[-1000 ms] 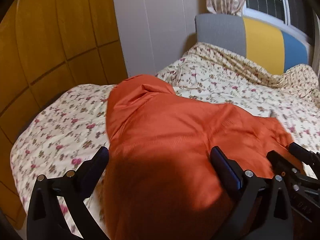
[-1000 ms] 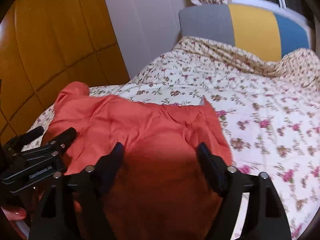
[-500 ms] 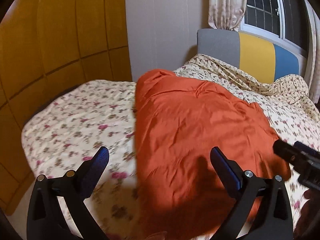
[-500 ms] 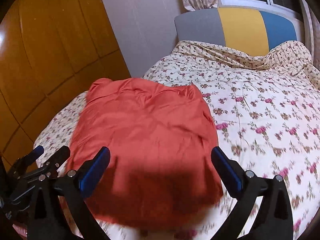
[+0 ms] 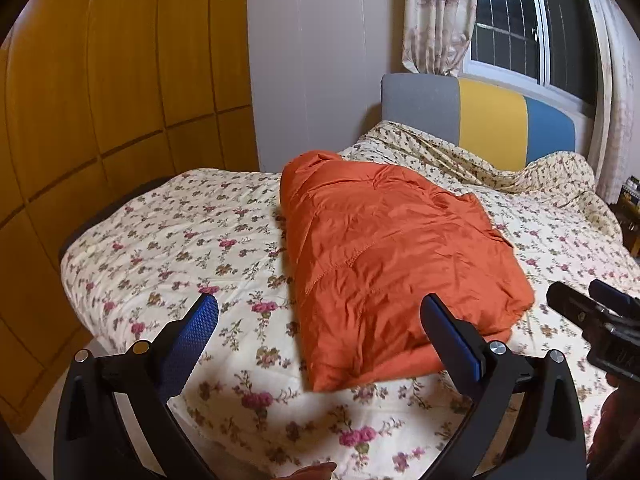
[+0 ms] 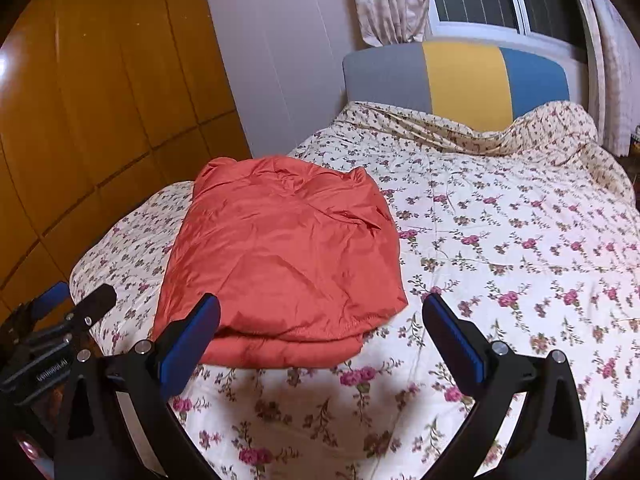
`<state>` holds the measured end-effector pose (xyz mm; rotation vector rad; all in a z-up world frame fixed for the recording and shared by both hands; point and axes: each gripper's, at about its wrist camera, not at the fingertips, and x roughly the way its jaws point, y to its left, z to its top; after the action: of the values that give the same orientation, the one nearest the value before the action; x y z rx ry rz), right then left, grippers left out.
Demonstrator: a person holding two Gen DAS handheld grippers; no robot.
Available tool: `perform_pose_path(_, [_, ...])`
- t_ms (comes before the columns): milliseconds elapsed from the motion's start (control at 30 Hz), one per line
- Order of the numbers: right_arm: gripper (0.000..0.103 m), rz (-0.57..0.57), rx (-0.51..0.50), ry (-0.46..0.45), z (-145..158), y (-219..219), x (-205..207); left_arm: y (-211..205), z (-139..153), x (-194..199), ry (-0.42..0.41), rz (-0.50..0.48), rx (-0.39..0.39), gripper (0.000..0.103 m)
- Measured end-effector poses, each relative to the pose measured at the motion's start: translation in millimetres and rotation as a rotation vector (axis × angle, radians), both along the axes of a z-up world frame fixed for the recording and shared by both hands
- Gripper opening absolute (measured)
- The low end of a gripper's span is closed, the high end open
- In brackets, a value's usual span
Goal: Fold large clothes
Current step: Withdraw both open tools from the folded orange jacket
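An orange padded garment lies folded in a thick rectangular bundle on the flowered bed cover, near the bed's foot end. My left gripper hangs open above the near edge of the bed, its blue pads apart and nothing between them. My right gripper is open as well, held back from the bundle's near edge with empty jaws. Each gripper shows at the edge of the other's view: the right gripper at the right, the left gripper at the left.
A wooden panelled wardrobe stands along the left. The headboard in grey, yellow and blue is at the far end, under a curtained window. Rumpled bedding piles up by the headboard.
Both grippers have pulled back and risen away from the orange garment, which now lies apart from them. The right gripper's jaws widened early on, then held.
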<state>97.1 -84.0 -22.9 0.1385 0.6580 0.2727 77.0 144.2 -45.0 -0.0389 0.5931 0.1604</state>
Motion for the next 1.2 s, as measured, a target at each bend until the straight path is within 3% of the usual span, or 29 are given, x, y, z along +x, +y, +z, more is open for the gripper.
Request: perform_pose_path(1200, [0.101, -0.003, 0.005, -0.016, 5.8, -4.7, -12.8, -0.9, 4.0, -15.6, -0.001, -0.009, -0.021, 0.1])
